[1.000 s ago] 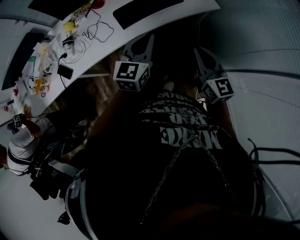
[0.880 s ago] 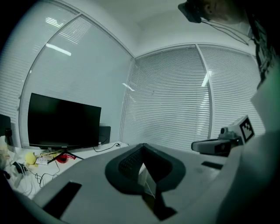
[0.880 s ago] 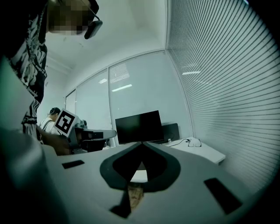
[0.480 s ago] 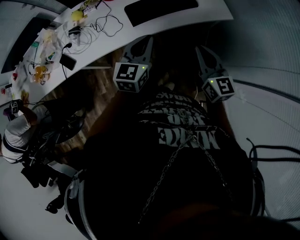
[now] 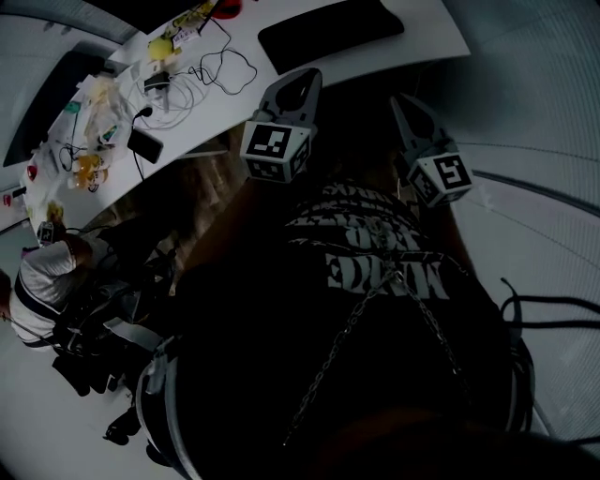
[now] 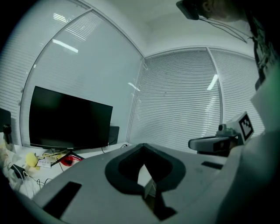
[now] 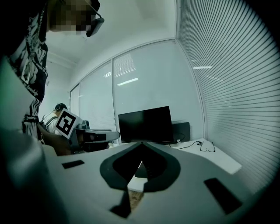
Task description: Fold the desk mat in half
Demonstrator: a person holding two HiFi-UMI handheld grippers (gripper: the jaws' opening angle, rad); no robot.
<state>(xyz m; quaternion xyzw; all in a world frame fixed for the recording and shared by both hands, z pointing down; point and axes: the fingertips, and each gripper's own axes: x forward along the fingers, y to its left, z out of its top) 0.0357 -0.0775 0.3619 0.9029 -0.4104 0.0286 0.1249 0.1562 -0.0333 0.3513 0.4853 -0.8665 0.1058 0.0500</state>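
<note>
Holds left gripper (image 5: 298, 82) and right gripper (image 5: 405, 105) side by side, fingers pressed together on nothing. Leaves desk mat (image 5: 330, 31) flat on white tabletop (image 5: 429, 37) ahead, apart from both.

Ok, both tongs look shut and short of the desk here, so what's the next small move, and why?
Probably bring both forward to the near edge of the desk mat. The left tongs and right tongs are shut, hold nothing and hang short of the desk, where the desk mat lies flat and unfolded, so nothing can be gripped yet.
</note>
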